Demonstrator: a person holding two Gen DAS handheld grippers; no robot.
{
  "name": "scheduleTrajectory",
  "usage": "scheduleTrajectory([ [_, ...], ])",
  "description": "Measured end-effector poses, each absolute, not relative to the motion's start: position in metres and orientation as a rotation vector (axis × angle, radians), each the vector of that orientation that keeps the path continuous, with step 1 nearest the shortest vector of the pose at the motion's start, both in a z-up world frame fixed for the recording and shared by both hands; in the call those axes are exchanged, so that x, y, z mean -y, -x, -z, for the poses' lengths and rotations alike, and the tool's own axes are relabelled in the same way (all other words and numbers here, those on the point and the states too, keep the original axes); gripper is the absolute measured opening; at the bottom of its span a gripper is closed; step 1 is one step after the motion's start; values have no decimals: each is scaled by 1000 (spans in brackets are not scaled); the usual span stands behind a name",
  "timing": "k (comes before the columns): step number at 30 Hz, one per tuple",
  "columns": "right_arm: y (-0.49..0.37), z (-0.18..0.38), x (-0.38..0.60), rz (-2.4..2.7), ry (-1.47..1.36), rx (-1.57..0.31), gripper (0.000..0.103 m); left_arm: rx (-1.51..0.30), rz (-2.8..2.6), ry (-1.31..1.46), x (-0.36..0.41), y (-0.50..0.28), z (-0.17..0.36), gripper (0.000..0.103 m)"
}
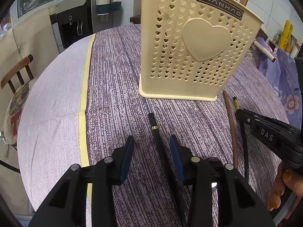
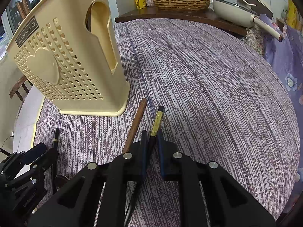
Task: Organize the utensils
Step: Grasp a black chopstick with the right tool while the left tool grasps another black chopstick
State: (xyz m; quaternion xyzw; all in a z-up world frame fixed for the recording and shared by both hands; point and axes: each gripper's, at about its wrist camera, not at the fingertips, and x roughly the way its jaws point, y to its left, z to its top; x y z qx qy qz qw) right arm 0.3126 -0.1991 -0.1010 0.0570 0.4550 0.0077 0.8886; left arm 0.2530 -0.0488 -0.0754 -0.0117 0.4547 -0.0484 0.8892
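Right wrist: claw (image 2: 152,135) down-tilted on chopstick (image 2: 157,121)

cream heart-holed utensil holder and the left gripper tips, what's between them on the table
Only the black gold-banded chopstick, running from between the left gripper towards the cream holder; otherwise bare purple tablecloth, in the left wrist view.

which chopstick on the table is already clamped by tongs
The black chopstick with the gold end section; the right tongs pinch it. The brown one lies free beside it.

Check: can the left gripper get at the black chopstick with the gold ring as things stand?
Probably yes. The black chopstick already lies on the tablecloth between the left gripper's open pads, nothing covering it; the brown chopstick lies clear to the side.
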Motion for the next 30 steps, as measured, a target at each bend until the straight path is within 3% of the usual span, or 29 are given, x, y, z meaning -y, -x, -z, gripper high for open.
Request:
scheduleTrajectory([
  [15,-303,100,183,23,-82,-927,12,-911,16,-67,64,-246,77,12],
  [30,-308,99,196,-9,-186,-931,10,-925,57,-31,57,-255,76,9],
])
